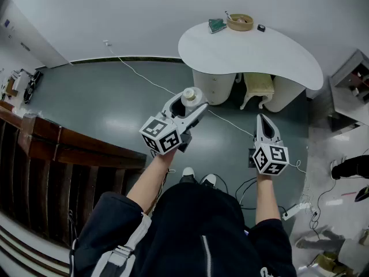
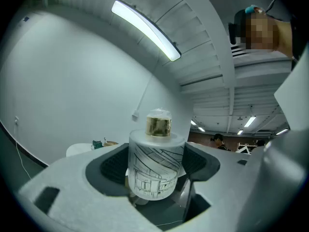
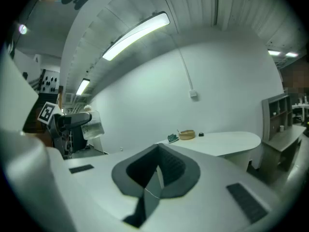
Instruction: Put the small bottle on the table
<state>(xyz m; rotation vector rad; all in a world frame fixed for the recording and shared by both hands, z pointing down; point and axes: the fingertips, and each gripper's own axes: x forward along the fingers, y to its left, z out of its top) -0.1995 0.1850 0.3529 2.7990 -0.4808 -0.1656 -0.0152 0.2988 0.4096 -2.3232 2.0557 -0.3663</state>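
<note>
Standing on a grey-green floor, a person in a dark jacket reaches forward in the head view. The left gripper is clamped on the small bottle, whose pale cap shows between the 2 jaws. Bottle and gripper hang in the air over the floor, short of the white table and apart from it. The right gripper is to its right, its 2 jaws pressed together into 1 point, nothing in them. On the far end of the table sit a tan bowl, a green item and a small dark object. A white cable runs across the floor.

In the left gripper view the bottle stands upright between the dark pads, which press on its 2 sides. It is a frosted white cylinder with a line drawing of a building, a gold collar and a clear cap. Behind it are a white wall, a long ceiling lamp and, far off at the right, another person.

In the right gripper view its own pads meet at a seam, with nothing held. The table lies beyond the jaws with the bowl on it, and the left gripper with the bottle shows at the left edge.
</note>
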